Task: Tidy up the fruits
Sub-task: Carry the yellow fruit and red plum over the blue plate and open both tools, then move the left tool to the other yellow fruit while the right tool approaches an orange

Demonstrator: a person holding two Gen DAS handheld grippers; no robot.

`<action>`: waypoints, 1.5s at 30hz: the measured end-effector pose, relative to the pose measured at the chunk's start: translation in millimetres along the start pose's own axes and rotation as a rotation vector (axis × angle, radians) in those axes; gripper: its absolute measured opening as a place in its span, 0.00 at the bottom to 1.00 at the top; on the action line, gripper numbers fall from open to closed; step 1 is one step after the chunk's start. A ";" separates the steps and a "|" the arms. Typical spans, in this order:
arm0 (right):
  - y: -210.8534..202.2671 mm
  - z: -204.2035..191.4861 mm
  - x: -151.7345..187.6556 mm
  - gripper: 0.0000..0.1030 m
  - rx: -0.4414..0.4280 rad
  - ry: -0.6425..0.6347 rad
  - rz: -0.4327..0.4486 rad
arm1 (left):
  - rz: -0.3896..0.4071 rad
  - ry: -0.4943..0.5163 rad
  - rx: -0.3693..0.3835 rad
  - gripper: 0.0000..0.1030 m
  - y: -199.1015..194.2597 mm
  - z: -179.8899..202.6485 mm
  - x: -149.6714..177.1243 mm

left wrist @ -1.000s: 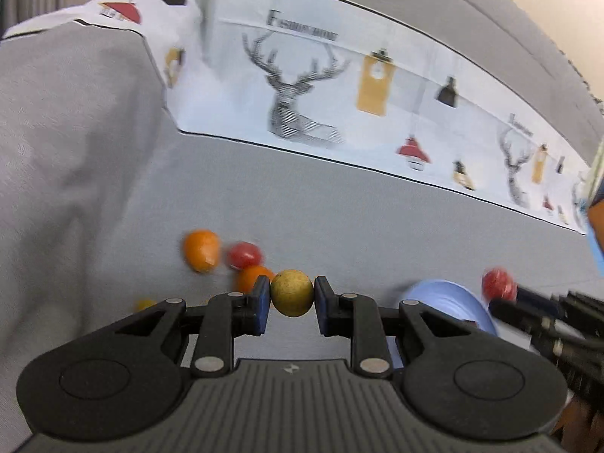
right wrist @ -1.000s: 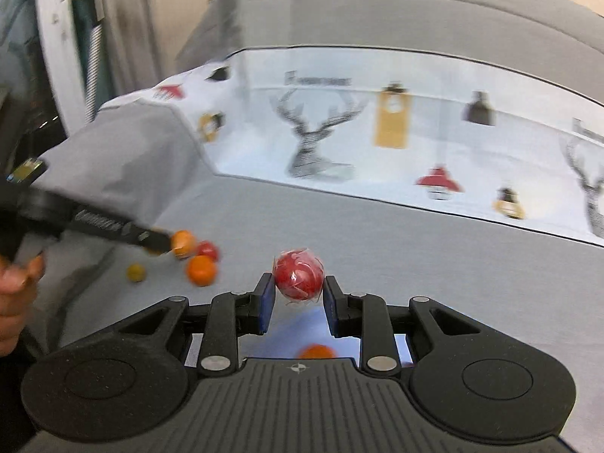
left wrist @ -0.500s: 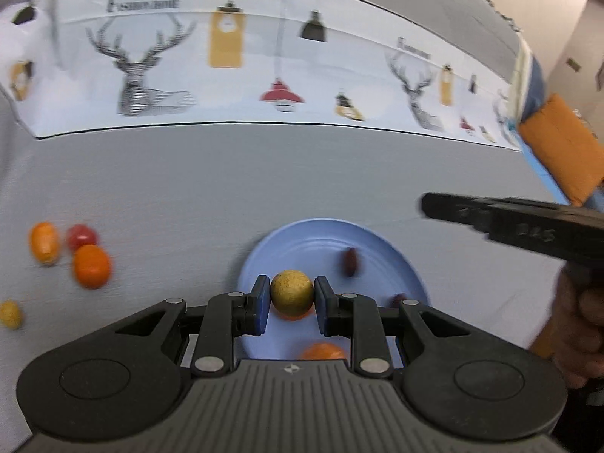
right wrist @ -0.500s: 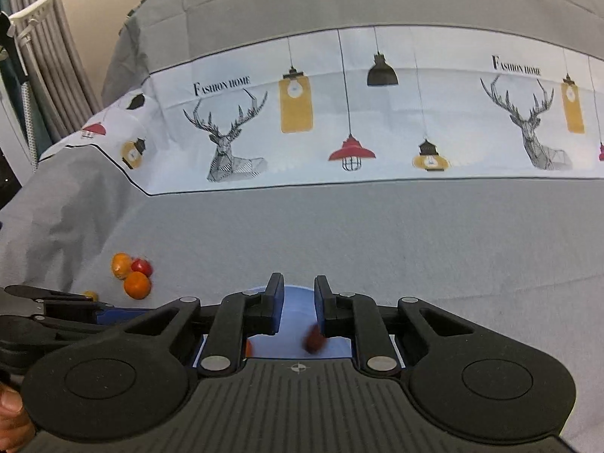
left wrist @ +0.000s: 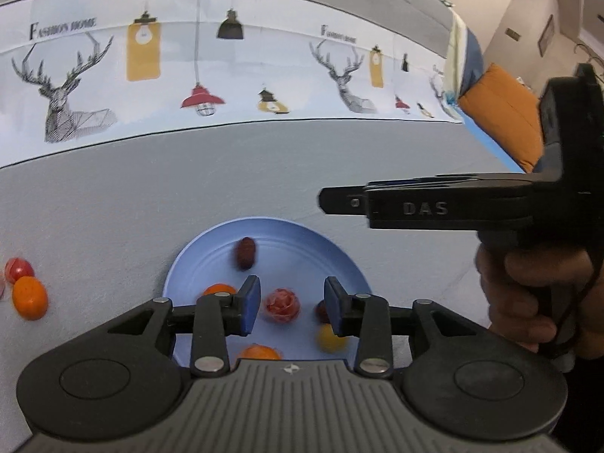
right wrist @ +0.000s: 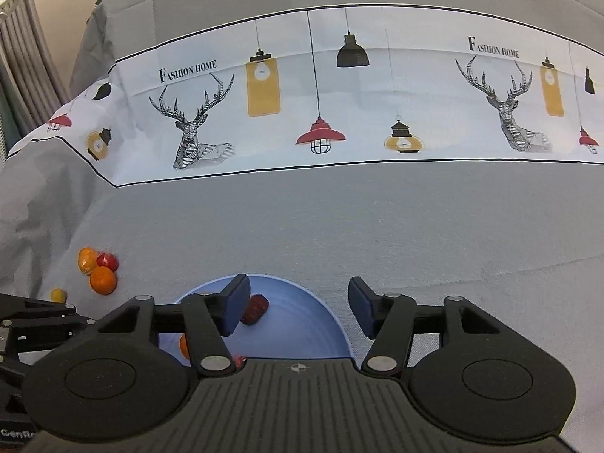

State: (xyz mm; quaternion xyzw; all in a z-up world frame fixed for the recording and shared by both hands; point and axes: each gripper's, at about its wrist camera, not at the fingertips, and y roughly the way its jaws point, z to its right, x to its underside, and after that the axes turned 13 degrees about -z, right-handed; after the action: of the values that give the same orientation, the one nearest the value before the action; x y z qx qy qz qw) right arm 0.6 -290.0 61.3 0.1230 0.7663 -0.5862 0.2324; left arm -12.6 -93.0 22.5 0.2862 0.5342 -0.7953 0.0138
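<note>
A blue plate [left wrist: 302, 241] lies on the grey bedspread and holds several small fruits: a dark red date [left wrist: 245, 252], a red wrapped fruit [left wrist: 282, 305], a yellow fruit [left wrist: 331, 337] and two orange ones [left wrist: 219, 289]. My left gripper [left wrist: 292, 307] is open and empty just above the plate. My right gripper [right wrist: 298, 309] is open and empty over the plate's [right wrist: 302, 302] far side; it also shows in the left wrist view [left wrist: 341, 202]. More fruits lie on the bedspread to the left: an orange one [right wrist: 102, 280], a red one [right wrist: 107, 261] and a yellow one [right wrist: 58, 295].
A white printed band with deer and lamps [right wrist: 321, 105] crosses the bedspread beyond the plate. An orange cushion [left wrist: 502, 120] sits at the far right. A curtain [right wrist: 22, 56] hangs at the left.
My left gripper carried the yellow fruit to the plate, opened and dropped it there. My right gripper let the red fruit go onto the plate and has opened wider.
</note>
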 end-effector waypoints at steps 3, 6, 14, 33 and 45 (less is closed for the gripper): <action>1.6 -1.3 0.3 0.60 0.008 -0.005 -0.005 | -0.003 -0.020 -0.024 0.40 -0.8 -5.1 -0.6; 2.8 -3.0 0.3 0.60 0.016 -0.013 -0.011 | -0.003 -0.032 -0.038 0.40 -2.2 -8.2 -1.1; 4.1 -9.4 1.3 0.60 0.046 -0.041 -0.006 | -0.014 -0.049 -0.052 0.39 -4.6 -13.6 -1.9; 4.8 -10.9 2.1 0.59 0.052 -0.036 -0.002 | -0.015 -0.155 -0.055 0.39 -14.9 -36.3 -3.3; 9.5 -14.6 0.1 0.59 0.048 -0.024 -0.012 | 0.040 -0.211 -0.277 0.21 -61.8 -83.0 -12.1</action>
State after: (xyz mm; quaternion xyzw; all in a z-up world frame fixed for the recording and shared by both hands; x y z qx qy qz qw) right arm 1.8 -273.3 56.2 0.1170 0.7497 -0.6074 0.2353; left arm 13.9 1.3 58.2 0.2072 0.6283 -0.7394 0.1249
